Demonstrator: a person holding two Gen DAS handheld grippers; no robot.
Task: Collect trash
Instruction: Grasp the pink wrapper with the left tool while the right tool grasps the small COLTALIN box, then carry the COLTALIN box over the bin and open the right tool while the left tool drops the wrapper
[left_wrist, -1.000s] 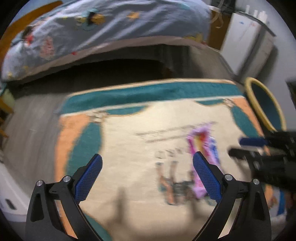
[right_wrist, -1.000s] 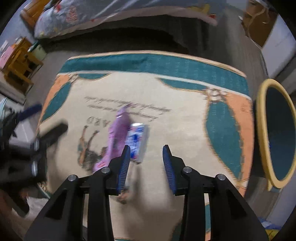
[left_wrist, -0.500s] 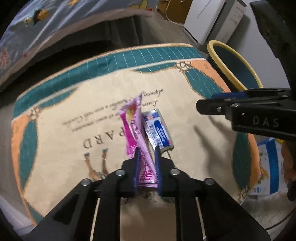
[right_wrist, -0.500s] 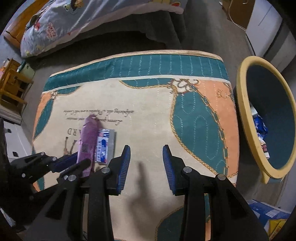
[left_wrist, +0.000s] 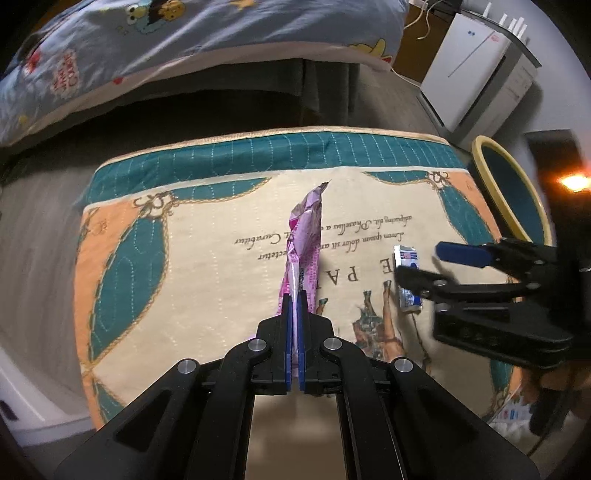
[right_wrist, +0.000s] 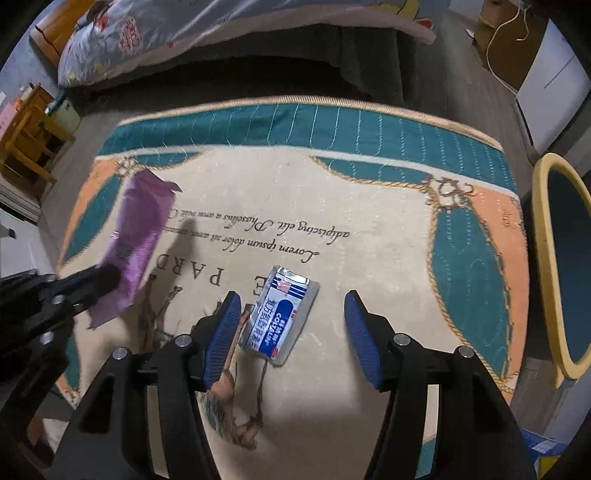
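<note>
1. My left gripper (left_wrist: 294, 299) is squeezed tight on the pink wrapper (left_wrist: 304, 243), which sticks up and away from it over the rug (left_wrist: 207, 280).
2. My right gripper (right_wrist: 291, 325) has just been opening and stands wide.
3. The small blue-and-white packet (right_wrist: 279, 315) lies flat on the rug between its fingers, untouched.
4. The yellow-rimmed bin (right_wrist: 541, 258) stands just off the rug's right edge.

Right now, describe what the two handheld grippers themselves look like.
Both are matte black plastic. The left gripper has angular linkage arms with round silver pivot screws and slim blue pads. The right gripper matches it: black arms, silver screws, ribbed blue pads with rounded tips. No cables or sleeves show.
</note>
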